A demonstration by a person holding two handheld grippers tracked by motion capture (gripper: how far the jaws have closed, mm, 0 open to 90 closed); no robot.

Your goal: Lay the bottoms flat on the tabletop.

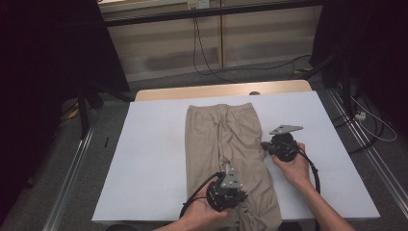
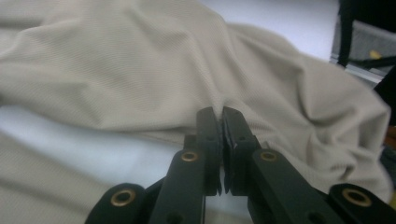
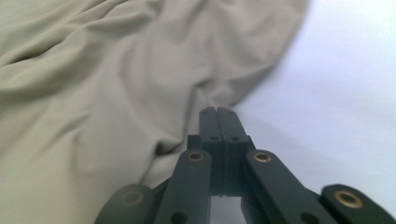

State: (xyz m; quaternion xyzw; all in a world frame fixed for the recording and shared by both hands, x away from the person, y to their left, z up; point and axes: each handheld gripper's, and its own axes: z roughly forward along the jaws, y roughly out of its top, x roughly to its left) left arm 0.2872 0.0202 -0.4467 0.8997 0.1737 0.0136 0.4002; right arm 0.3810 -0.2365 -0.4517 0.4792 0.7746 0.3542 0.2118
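A pair of beige trousers lies lengthwise on the white table top, waistband at the far end. My left gripper rests on the trousers near the table's front edge. In the left gripper view its jaws are shut, and the cloth puckers into their tips. My right gripper sits at the trousers' right edge, about halfway along. Its jaws are shut on a fold of the cloth's edge, beside bare table.
A wooden strip shows along the table's far edge. Metal rails run along the floor on both sides, and cables lie on the floor behind. Dark stands and curtains flank the table. White surface stretches left and right of the trousers.
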